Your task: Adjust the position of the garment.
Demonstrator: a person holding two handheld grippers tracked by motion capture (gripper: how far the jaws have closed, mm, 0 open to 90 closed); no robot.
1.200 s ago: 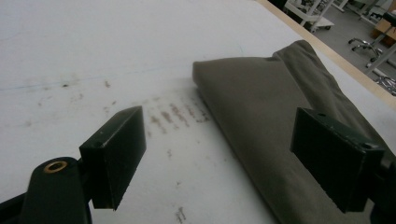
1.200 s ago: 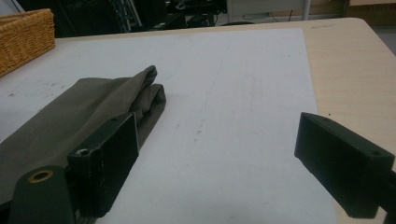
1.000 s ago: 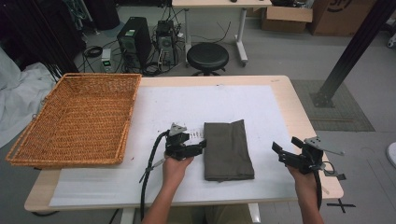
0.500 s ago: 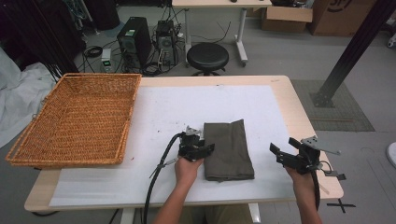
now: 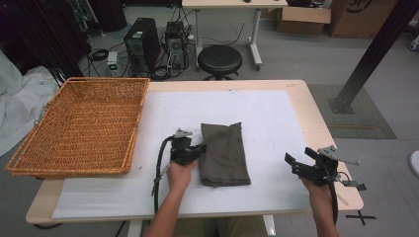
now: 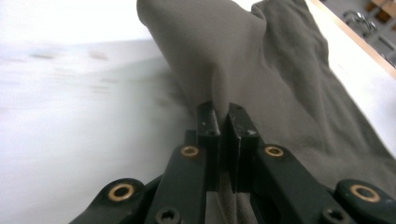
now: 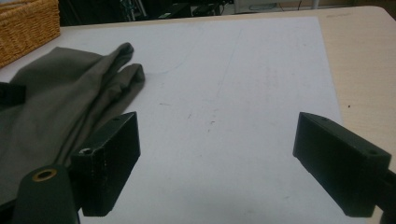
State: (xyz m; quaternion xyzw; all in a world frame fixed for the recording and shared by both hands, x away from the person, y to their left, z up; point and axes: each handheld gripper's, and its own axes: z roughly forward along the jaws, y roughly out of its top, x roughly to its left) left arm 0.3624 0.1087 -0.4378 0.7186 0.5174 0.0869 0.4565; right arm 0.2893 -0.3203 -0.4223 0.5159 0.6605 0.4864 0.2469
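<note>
A folded olive-grey cloth (image 5: 225, 153) lies in the middle of the white mat (image 5: 267, 113). My left gripper (image 5: 196, 149) is at the cloth's left edge. Its jaws have just been closing, and in the left gripper view they (image 6: 223, 112) stand pressed together with a fold of the cloth (image 6: 261, 70) pinched between them. My right gripper (image 5: 295, 165) hovers at the mat's right front, well apart from the cloth. Its fingers (image 7: 109, 158) are spread wide in the right gripper view with nothing between them, and the cloth (image 7: 60, 93) lies off to the left.
A large wicker basket (image 5: 79, 123) takes up the table's left side, and its corner (image 7: 23, 23) shows in the right gripper view. Bare wooden table edge (image 5: 321, 133) runs along the right. A black stool (image 5: 220, 59) and computer cases stand on the floor behind.
My left gripper slid right to the cloth's left edge and its jaws closed on the fabric. The right gripper stayed where it was, open.
</note>
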